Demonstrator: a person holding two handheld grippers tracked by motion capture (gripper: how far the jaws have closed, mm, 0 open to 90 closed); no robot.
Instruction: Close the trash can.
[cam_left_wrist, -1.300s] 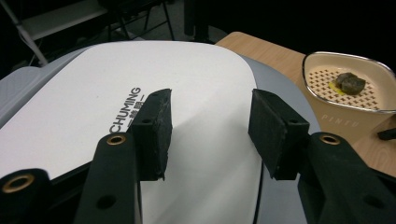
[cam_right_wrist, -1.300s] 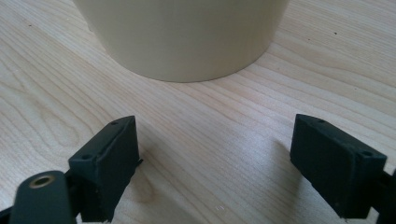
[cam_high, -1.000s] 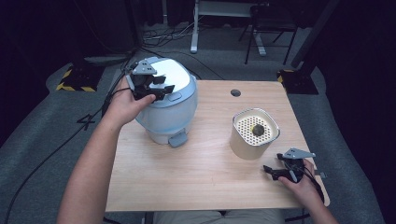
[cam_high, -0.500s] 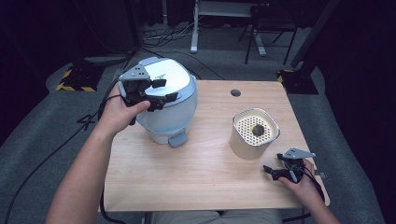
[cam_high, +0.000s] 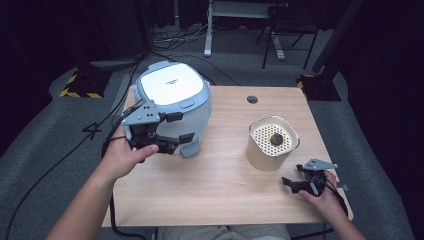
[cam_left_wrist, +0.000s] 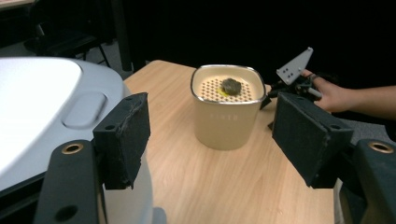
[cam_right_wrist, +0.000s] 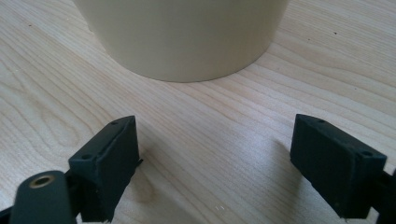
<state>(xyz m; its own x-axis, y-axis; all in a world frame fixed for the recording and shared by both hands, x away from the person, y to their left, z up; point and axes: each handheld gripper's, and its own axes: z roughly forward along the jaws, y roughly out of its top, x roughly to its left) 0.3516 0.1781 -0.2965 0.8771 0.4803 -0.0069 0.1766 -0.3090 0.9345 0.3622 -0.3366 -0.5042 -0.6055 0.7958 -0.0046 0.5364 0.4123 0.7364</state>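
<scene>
Since a second ago the left gripper has come off the lid of the cooker and dropped to the cooker's front, near side; the lid lies shut. Judgement: the lid-closing step looks finished, and the hand is pulling back or lining up on the latch tab at the front base. Left jaws stand wide apart, nothing between them; in the left gripper view one pad sits just beside the cooker wall, contact uncertain. The cream pot stands well apart to the right, a dark lump on its perforated insert. The right gripper rests unmoved near the table edge, jaws wide, empty, aimed at the pot's base.
</scene>
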